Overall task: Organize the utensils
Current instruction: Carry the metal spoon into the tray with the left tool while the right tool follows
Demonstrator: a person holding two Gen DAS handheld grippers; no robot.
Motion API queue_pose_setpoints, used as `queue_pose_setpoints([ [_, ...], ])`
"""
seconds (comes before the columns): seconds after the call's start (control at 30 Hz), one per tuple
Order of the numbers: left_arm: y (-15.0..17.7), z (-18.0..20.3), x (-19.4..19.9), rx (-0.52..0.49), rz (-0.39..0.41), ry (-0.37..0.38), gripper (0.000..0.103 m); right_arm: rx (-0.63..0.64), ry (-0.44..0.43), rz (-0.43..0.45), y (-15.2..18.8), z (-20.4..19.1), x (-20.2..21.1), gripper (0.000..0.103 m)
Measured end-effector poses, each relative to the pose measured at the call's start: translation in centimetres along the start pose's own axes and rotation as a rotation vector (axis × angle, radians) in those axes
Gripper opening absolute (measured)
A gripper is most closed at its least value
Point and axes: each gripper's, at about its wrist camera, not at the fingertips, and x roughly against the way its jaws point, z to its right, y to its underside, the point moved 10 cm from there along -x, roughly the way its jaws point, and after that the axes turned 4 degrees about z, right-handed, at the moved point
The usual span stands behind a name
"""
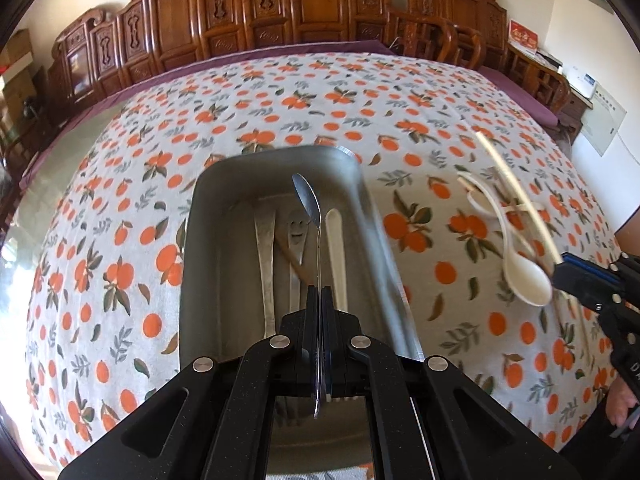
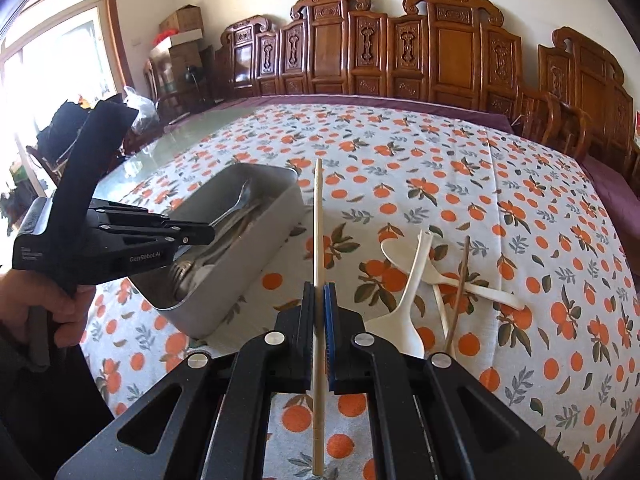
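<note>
The tablecloth (image 2: 460, 184) is white, strewn with orange fruits and grey-green leaves, over a purple under-cloth (image 2: 360, 101). Centre-frame sits a dull grey metal tray (image 1: 208, 216). At right lie cream-white spoons (image 2: 404, 292) and a brown chopstick (image 2: 460, 280). The black right tongs (image 2: 319, 292) have blue pads, holding a pale beige chopstick (image 2: 318, 216). The carved chairs (image 2: 400, 52) are reddish-brown.

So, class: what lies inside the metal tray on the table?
Inside the metal tray lie a metal utensil handle, a fork with a smiley cut-out, a wooden stick and a white spoon. The left gripper hides the tray's near end.
</note>
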Motion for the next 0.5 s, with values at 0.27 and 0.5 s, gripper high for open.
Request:
queue_pose_setpoints([
  [0.27,1.5,-0.4,-1.9,0.03,-0.041,0.024,0.001,0.006,-0.004,-0.039,1.0,0.1,-1.3,0.006],
  [0.5,1.5,-0.7,-2.5,0.04,-0.051,0.029,0.001,0.005,-0.017,-0.053,1.2,0.0,-1.9,0.006],
])
